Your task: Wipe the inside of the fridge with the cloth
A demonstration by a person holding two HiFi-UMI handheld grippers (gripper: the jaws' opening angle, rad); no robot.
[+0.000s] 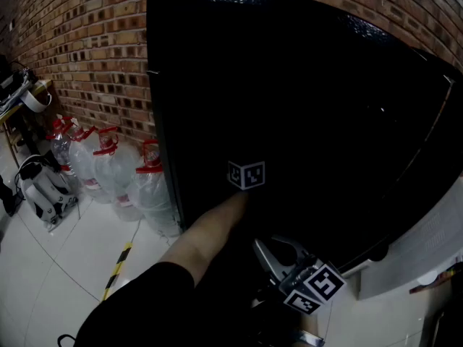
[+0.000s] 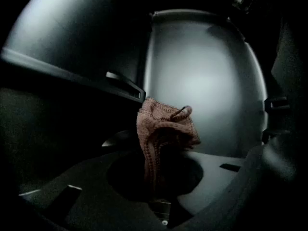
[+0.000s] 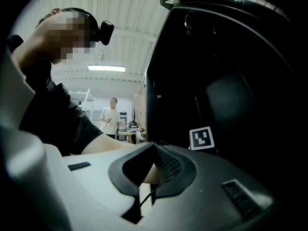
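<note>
Inside murky fridge (image 2: 207,81), barely legible, L gripper (image 2: 155,174) jaws clamp cloth (image 2: 163,129); R gripper (image 3: 153,166) jaws shut, empty.

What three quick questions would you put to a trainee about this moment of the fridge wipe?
1. True or false: the left gripper has its jaws shut on the cloth.
2. The right gripper is: A) gripping the cloth; B) shut and empty; C) wide open.
3. Fill in: clear plastic ____ with red tops stand on the floor beside the fridge.
Key: 1 true; 2 B; 3 bottles.
</note>
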